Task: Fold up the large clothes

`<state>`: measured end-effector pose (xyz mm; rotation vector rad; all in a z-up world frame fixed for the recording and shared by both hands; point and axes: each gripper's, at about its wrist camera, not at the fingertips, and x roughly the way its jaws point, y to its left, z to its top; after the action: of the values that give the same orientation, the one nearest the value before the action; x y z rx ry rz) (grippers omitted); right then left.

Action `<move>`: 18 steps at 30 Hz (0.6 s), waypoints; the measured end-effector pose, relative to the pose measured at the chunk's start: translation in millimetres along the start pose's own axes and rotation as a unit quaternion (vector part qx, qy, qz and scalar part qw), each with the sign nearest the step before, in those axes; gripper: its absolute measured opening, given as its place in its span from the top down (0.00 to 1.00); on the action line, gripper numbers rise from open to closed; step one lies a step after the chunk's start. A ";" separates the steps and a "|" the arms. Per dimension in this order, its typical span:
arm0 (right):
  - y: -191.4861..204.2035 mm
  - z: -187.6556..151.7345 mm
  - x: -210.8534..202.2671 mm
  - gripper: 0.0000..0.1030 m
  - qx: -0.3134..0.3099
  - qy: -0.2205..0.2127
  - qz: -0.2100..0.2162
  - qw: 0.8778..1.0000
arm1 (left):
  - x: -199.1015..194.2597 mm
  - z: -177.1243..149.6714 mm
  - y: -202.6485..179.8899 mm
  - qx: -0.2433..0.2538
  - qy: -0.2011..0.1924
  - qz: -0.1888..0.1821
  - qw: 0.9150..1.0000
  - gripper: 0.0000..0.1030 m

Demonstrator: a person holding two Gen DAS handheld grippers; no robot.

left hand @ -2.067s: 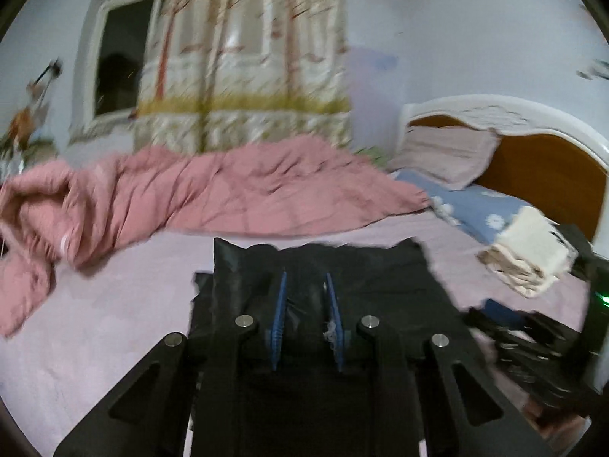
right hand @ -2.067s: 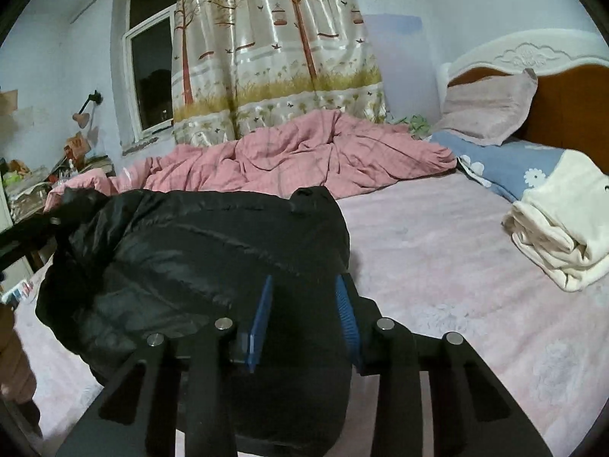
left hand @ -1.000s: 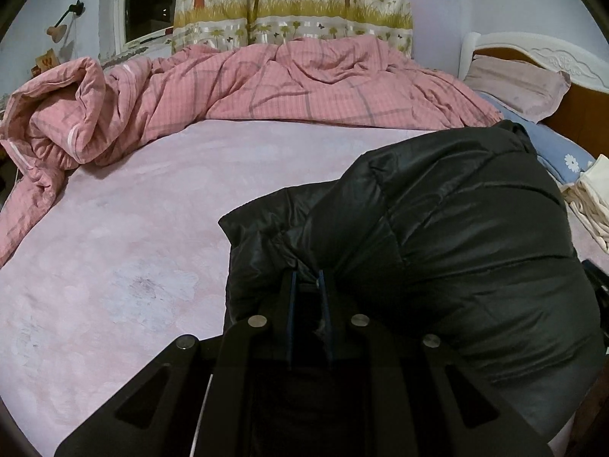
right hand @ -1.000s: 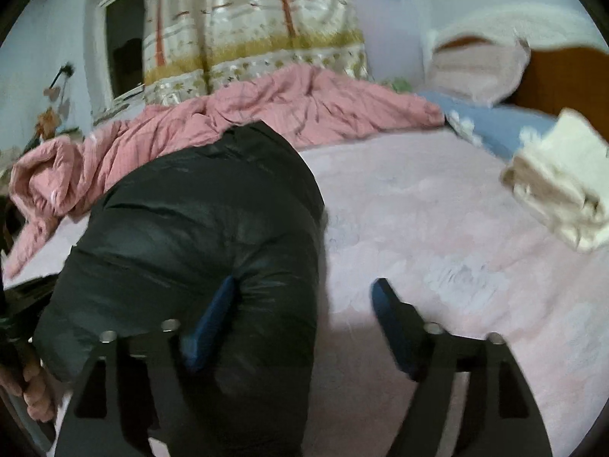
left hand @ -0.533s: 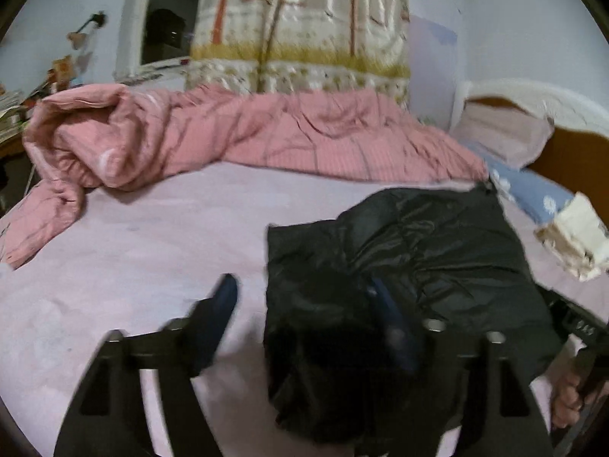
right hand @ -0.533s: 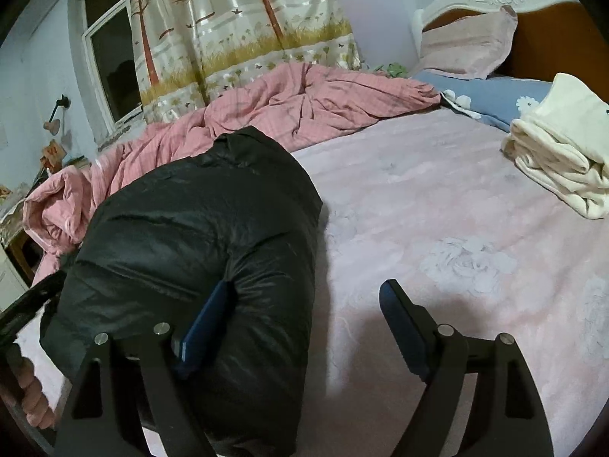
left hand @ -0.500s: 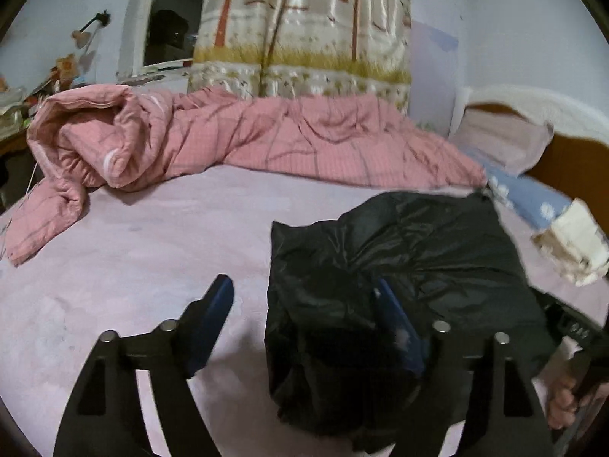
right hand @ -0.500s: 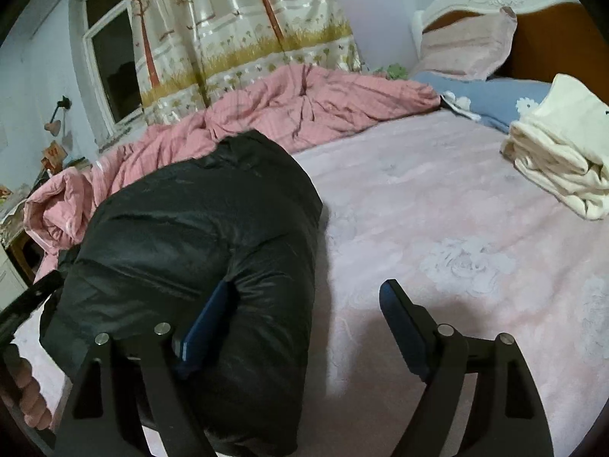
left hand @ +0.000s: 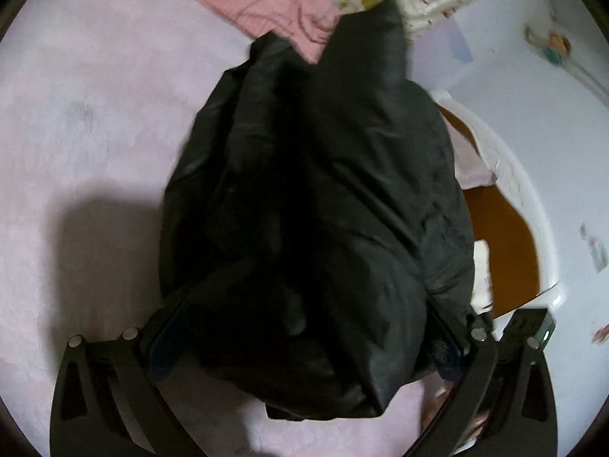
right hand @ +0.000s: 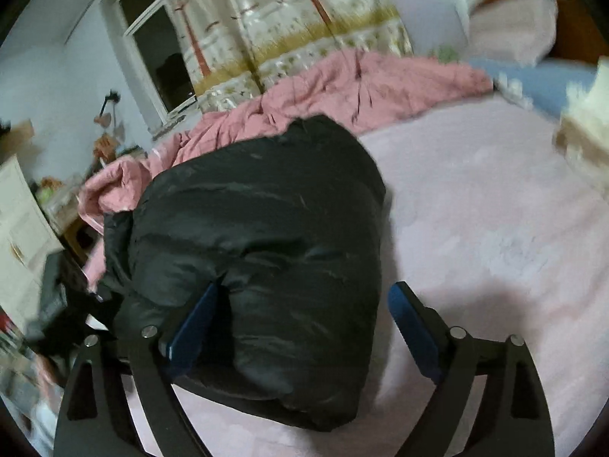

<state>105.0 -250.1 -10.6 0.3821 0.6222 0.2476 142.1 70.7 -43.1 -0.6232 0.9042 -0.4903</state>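
Jacket: a folded black puffer jacket lies bunched on the bed, before a pink quilt.
Left tongs: spread wide, just opened; the jacket's near end bulges between them, grip unclear.
Right tongs: spread, widening; the jacket's corner lies between, unpinched.

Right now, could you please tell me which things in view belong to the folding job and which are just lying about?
Belongs to the job:
black puffer jacket
left tool
right tool

Just lying about:
pink quilt
cream folded cloth
pillows
curtain
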 end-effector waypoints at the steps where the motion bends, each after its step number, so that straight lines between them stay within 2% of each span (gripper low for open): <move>1: -5.9 -0.3 4.1 0.10 0.018 0.009 0.009 1.000 | 2.9 -1.1 -4.8 0.010 0.004 0.005 1.000 0.00; 3: -12.1 -3.2 20.1 0.10 0.034 0.047 0.017 0.998 | 8.9 -4.1 -9.0 0.017 0.002 0.026 1.000 0.00; 5: -6.8 -4.9 36.7 0.10 0.013 0.089 0.022 0.996 | 13.1 -8.6 -17.2 0.036 -0.012 0.063 0.997 0.00; 6: -2.6 -4.7 39.9 0.10 0.002 0.093 0.022 0.995 | 15.1 -11.3 -21.6 0.047 -0.020 0.077 0.996 0.00; 10: 3.4 -6.6 40.9 0.10 -0.009 0.089 0.004 0.996 | 21.8 -12.0 -28.7 0.063 -0.018 0.100 0.993 0.00; 13: 18.6 -10.0 37.3 0.21 -0.043 0.074 -0.032 0.996 | 22.2 -13.6 -33.3 0.075 -0.017 0.110 0.991 0.02; 16: 31.1 -14.6 33.4 0.25 -0.079 0.074 -0.064 0.992 | 17.5 -17.4 -35.5 0.091 -0.022 0.101 0.990 0.13; 18: 29.9 -13.5 33.3 0.27 -0.076 0.081 -0.062 0.992 | 15.8 -19.3 -40.0 0.102 -0.024 0.094 0.990 0.22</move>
<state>119.7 -208.3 -25.3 0.1776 0.7793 0.2076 129.2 26.3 -33.9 -0.3578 0.8457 -0.3916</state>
